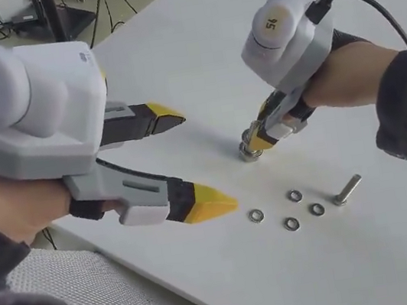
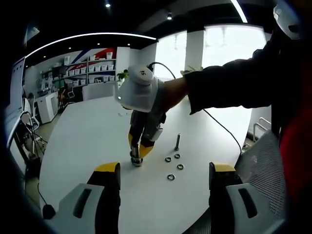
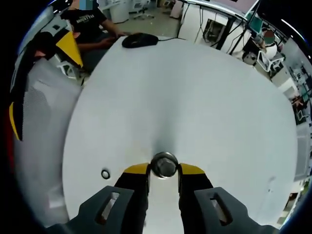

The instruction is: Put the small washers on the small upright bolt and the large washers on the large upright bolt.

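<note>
Four small washers [image 1: 291,224] wait while the right gripper [image 1: 253,144] pinches the large bolt [image 3: 164,165]; the spread left gripper [image 1: 205,160] should probably stand up the small bolt [image 1: 346,189].

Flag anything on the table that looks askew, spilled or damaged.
Nothing stands out. The small bolt stands upright, four small washers lie flat and loose beside it, and the large bolt, also upright, sits between the jaws of the right gripper. No damage shows.
</note>
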`<state>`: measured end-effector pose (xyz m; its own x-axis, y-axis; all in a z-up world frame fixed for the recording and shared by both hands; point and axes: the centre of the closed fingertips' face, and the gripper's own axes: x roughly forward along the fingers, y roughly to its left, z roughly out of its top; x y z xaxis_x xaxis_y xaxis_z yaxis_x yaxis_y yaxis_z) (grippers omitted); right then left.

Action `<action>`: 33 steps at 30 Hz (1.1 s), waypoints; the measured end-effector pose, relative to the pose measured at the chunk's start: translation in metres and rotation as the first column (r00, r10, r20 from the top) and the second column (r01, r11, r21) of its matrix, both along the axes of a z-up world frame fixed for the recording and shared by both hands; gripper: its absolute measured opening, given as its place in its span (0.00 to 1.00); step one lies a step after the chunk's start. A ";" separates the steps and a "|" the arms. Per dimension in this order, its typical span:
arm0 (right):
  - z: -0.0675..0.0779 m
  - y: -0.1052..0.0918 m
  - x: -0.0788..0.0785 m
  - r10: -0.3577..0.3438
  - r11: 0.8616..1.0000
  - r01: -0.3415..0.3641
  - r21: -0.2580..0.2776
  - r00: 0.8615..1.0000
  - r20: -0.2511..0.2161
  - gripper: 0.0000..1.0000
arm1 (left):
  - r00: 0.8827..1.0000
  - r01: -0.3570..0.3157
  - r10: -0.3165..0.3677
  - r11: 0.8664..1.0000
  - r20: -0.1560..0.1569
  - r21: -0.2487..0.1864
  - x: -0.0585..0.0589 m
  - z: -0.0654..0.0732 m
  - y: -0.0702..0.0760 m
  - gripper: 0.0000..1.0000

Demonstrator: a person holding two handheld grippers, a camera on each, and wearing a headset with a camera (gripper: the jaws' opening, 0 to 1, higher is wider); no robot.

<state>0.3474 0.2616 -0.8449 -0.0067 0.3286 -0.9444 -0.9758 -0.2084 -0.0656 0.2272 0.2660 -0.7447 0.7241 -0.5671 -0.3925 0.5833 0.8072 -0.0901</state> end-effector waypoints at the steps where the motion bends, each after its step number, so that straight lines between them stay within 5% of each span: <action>1: -0.002 0.000 0.000 -0.001 1.000 0.001 -0.004 1.000 -0.003 0.23 | 1.000 0.001 -0.001 1.000 0.000 0.000 0.000 0.000 0.000 0.74; 17: -0.020 -0.002 0.000 -0.022 1.000 0.022 -0.012 1.000 -0.017 0.23 | 1.000 0.000 0.000 1.000 -0.006 0.007 -0.001 -0.001 0.006 0.73; 33: -0.020 -0.002 -0.004 -0.019 1.000 0.020 0.012 0.999 -0.038 0.27 | 1.000 0.005 -0.005 1.000 -0.018 0.010 0.000 -0.003 0.006 0.72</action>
<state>0.3433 0.2599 -0.8646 -0.0354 0.3408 -0.9395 -0.9816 -0.1885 -0.0314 0.2275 0.2719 -0.7479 0.7139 -0.5668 -0.4112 0.5859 0.8051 -0.0923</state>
